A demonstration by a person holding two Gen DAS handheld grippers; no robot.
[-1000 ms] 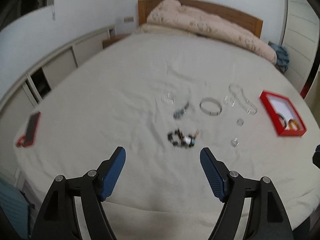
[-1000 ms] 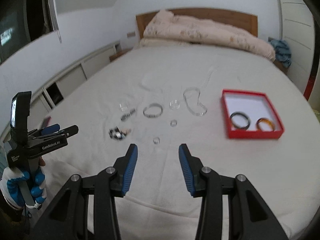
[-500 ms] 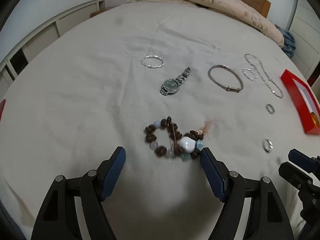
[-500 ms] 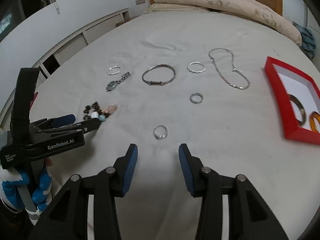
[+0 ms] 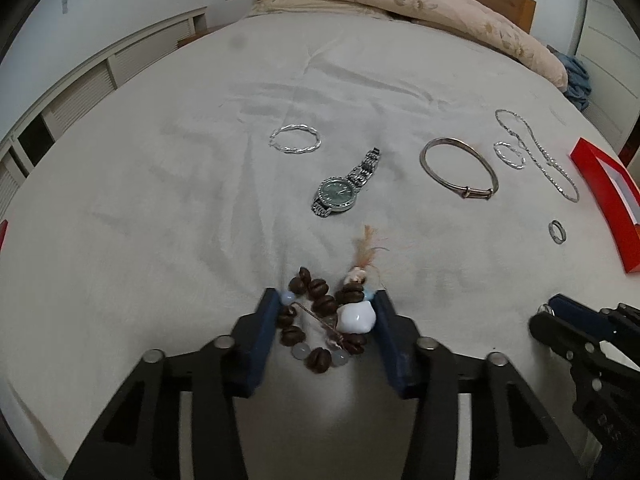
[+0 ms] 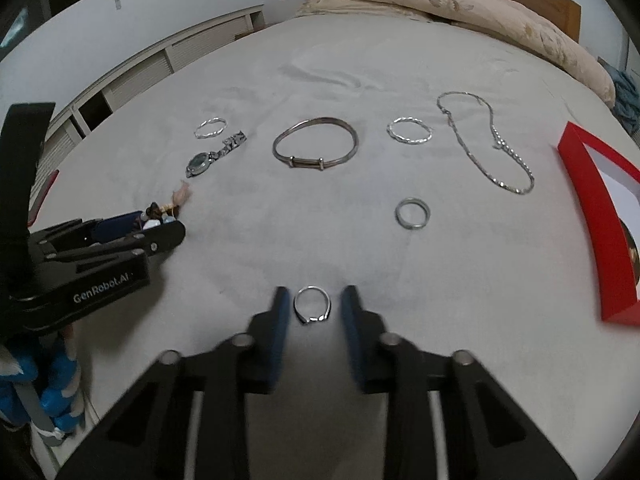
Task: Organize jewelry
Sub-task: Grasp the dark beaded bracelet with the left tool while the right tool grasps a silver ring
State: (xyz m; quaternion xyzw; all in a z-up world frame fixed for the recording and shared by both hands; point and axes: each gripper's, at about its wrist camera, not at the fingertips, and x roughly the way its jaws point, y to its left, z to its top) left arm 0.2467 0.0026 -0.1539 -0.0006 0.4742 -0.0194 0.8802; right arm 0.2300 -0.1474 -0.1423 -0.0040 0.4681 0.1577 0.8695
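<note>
Bedding fills both views: a pale bed sheet [image 5: 200,200] carries all the jewelry, with a rumpled duvet [image 5: 420,4] at the far headboard. At the right edge sits the red box [image 6: 588,216], its white floor partly showing, and something dark and round just visible inside at the frame edge.

Compared with a second ago, both grippers have dropped from a high hover to the sheet, each straddling one piece. The left gripper [image 5: 326,320] has just been closing; its jaws now bracket the beaded bracelet [image 5: 324,320], brown beads with a white stone and a feather tassel. The blue pads [image 5: 266,328] touch or nearly touch the outer beads, but no firm pinch is evident and the bracelet lies flat.

The right gripper [image 6: 312,308] has also been narrowing. The small silver ring [image 6: 313,305] lies between its jaws with gaps on either side, so it is not yet grasped.

Untouched farther up the sheet are the chain necklace [image 6: 488,148], a hinged bangle [image 6: 316,142], the wristwatch [image 5: 344,188], two twisted silver hoops [image 6: 410,130] and a plain band ring [image 6: 413,213].

Judging by this, two pickups are starting at once, and most of the sorting into the box remains to be done.
</note>
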